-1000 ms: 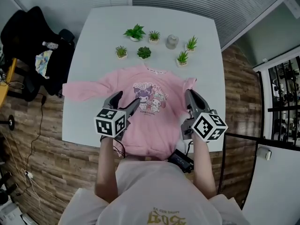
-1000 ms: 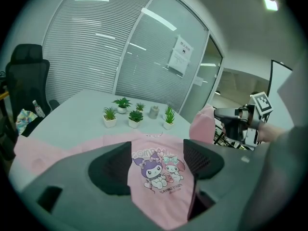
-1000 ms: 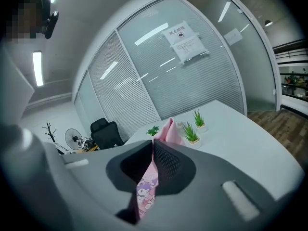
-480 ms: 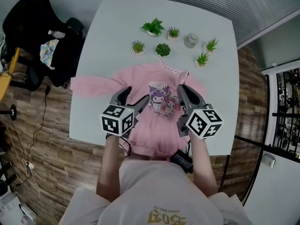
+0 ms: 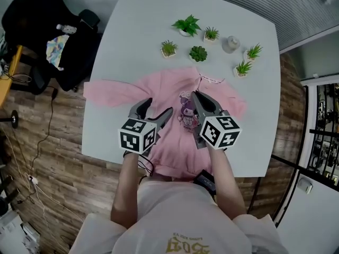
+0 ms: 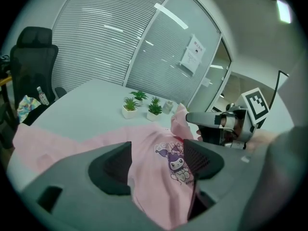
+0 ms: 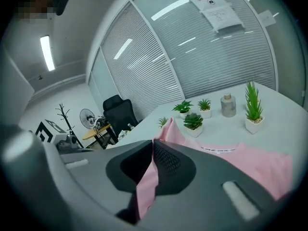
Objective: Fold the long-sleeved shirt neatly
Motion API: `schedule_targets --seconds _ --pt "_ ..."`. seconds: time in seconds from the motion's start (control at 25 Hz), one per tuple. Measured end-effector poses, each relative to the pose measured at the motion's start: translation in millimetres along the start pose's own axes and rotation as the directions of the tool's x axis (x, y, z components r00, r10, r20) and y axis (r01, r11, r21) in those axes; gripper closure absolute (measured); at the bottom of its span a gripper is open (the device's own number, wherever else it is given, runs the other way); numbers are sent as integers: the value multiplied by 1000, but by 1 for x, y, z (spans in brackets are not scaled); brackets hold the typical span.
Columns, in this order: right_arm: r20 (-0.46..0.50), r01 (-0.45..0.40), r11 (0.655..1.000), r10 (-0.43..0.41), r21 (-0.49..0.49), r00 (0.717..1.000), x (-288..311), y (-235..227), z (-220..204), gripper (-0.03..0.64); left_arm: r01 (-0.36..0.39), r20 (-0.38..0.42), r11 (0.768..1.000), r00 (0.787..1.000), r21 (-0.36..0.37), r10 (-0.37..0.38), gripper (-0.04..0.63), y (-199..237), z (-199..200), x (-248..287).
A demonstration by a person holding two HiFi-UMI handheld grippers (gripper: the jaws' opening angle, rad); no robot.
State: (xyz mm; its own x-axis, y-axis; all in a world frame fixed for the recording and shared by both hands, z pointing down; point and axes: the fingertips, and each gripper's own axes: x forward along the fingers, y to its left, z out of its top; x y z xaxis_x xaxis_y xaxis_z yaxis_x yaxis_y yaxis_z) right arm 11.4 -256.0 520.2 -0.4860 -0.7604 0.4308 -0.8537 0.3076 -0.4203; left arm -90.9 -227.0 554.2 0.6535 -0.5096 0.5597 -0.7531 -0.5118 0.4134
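A pink long-sleeved shirt (image 5: pixel 177 142) with a cartoon print lies front up on the white table (image 5: pixel 132 25). Its left sleeve (image 5: pixel 106 93) stretches out flat to the left. My right gripper (image 5: pixel 196 95) is shut on a fold of pink fabric from the shirt's right side and holds it up over the print; the pinched fabric (image 7: pixel 147 186) hangs between the pads. In the left gripper view that raised fabric (image 6: pixel 180 120) stands beside the right gripper (image 6: pixel 190 119). My left gripper (image 5: pixel 157 108) hovers open over the shirt's left half, holding nothing.
Several small potted plants (image 5: pixel 186 25) and a grey jar (image 5: pixel 231 44) stand at the table's far side, just beyond the collar. A black office chair (image 5: pixel 47 36) with items on it stands left of the table. A window wall with blinds (image 7: pixel 216 57) lies beyond.
My right gripper has carried the pinched fabric from the shirt's right edge leftwards to over the print. My left gripper has shifted slightly forward over the shirt, still open.
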Motion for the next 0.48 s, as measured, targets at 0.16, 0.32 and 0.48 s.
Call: schedule_targets --seconds 0.16,0.32,0.48 --pt "-90 12 999 -15 -31 996 28 -5 -32 594 13 -27 1000 1000 -5 -14 253 5 -11 5" --pt "-188 18 999 -24 -35 982 50 -9 -63 592 31 -44 999 999 -9 -32 253 8 -19 10" --pt "-256 5 1000 -12 -28 967 61 -7 -86 578 48 -63 998 997 -27 -50 252 13 -29 13"
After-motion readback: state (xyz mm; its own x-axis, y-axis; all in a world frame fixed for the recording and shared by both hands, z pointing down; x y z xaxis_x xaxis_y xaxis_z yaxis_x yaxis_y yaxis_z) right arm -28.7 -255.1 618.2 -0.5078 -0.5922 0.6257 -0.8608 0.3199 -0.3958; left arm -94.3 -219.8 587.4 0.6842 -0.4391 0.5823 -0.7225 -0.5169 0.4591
